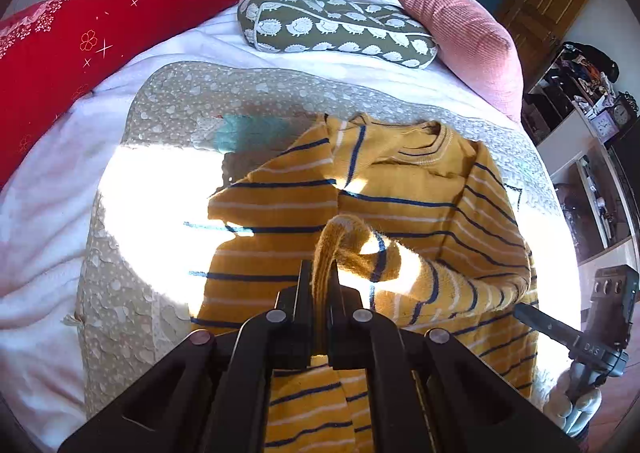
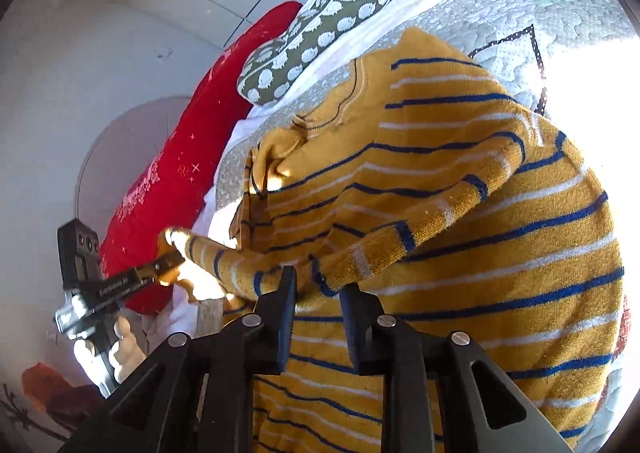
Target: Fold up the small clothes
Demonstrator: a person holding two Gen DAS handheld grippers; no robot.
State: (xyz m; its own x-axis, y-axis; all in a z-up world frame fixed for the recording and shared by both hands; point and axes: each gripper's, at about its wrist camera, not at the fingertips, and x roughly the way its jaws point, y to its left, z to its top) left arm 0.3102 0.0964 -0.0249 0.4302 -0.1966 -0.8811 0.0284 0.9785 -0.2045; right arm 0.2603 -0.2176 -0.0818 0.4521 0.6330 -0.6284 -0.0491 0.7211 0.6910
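— Mustard striped sweater (image 1: pixel 400 205) lay on the quilted mat (image 1: pixel 168 101), soft and floppy?

— Yes. Left gripper (image 1: pixel 319 293) had clamped its cuff (image 1: pixel 340 237); right gripper (image 2: pixel 316 293) stood parted around the sleeve (image 2: pixel 400 229).

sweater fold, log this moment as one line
left gripper: shut on sleeve cuff, lifted | right gripper: open over sleeve | yellow striped sweater: on quilt

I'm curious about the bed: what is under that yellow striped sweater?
A grey quilted mat lies under the sweater, on a white blanket. Whatever lies directly beneath the sweater is covered.
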